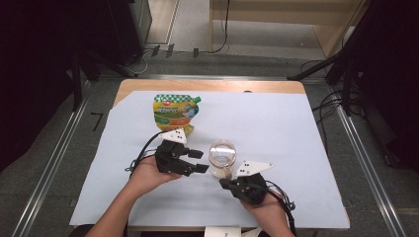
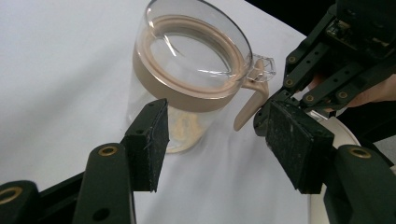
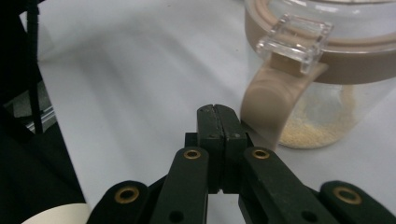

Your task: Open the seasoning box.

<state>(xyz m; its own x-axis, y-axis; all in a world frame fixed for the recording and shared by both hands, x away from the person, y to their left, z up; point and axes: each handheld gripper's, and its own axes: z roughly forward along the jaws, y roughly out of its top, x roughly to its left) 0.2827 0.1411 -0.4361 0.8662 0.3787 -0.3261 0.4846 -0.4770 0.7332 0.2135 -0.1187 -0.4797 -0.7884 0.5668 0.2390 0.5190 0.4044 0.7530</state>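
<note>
A clear jar (image 1: 222, 157) with a tan lid ring, a tan handle (image 3: 266, 100) and a clear clasp stands on the white sheet, with a little yellowish grain in its bottom. My left gripper (image 1: 200, 161) is open just left of the jar. In the left gripper view its jaws (image 2: 217, 126) stand apart, short of the jar (image 2: 187, 70), with nothing between them. My right gripper (image 1: 225, 183) is shut and empty at the jar's near side. Its tips (image 3: 217, 109) sit close beside the handle's lower end, and contact cannot be told.
A yellow and green spouted pouch (image 1: 174, 111) lies behind the left gripper. The white sheet (image 1: 276, 128) covers most of the wooden table (image 1: 212, 85). A pale rounded object (image 3: 51, 214) lies at the near edge. Dark stands and cables surround the table.
</note>
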